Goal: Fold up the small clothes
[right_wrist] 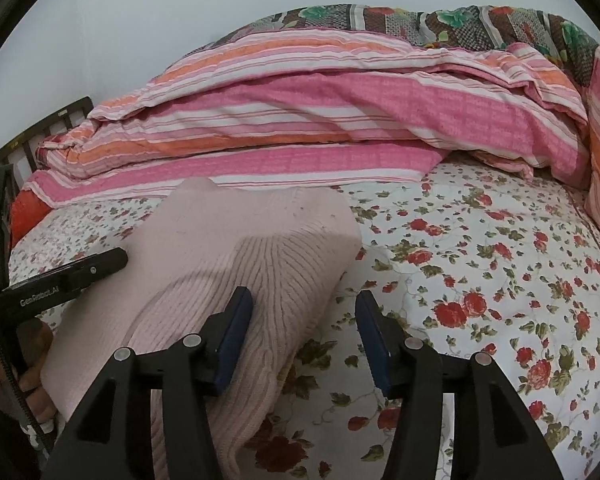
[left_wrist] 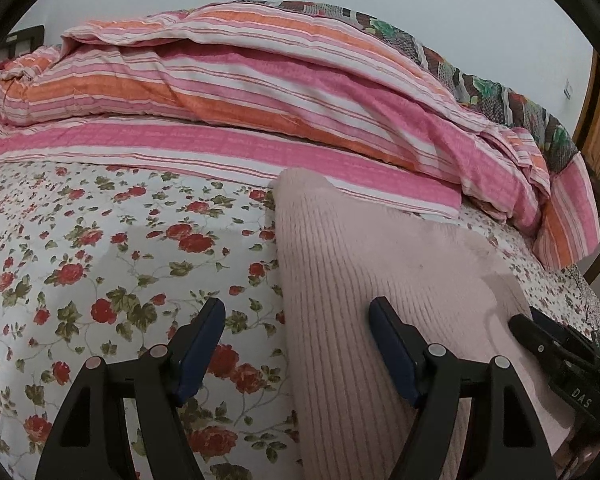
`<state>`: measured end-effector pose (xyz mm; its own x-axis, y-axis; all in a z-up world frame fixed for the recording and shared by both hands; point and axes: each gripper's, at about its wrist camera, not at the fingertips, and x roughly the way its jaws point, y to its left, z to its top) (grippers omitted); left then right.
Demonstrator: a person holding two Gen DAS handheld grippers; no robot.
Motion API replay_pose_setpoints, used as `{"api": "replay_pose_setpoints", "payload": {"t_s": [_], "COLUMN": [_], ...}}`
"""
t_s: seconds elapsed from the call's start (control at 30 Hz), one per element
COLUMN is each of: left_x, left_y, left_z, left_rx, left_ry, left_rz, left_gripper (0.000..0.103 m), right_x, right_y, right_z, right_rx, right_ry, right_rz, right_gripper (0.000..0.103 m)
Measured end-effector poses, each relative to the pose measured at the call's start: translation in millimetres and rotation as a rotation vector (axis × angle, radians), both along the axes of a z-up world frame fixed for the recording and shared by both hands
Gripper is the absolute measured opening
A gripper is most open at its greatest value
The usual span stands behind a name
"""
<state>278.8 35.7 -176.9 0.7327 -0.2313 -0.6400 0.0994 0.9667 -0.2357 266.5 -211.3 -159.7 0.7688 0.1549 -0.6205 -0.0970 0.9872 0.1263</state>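
Left wrist view: left tool [left_wrist: 296,324] is hanging open, straddling the pink sweater's [left_wrist: 380,272] edge on the bed [left_wrist: 100,240]. Right tool [right_wrist: 304,312] is also gaping, sweater lying under its left finger.

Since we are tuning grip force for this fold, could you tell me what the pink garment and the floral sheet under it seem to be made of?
The pink garment looks like a soft ribbed knit, perhaps wool or acrylic: parallel ribs run along it and its surface is matte and slightly fuzzy. The floral sheet looks like thin woven cotton or a blend: flat, smooth, printed with red roses, no visible pile.
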Motion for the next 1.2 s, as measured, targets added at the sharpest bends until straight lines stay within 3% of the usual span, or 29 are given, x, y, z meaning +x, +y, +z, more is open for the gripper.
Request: {"api": "replay_pose_setpoints", "payload": {"t_s": [1.2], "left_x": [-26], "left_y": [-3], "left_z": [10], "left_rx": [0.028], "left_ry": [-0.034], "left_rz": [-0.053], "left_gripper": [0.074], "right_x": [0], "right_y": [-4], "right_z": [-2], "right_rx": [0.018], "right_ry": [-0.002], "right_rz": [-0.008], "right_gripper": [0.057]}}
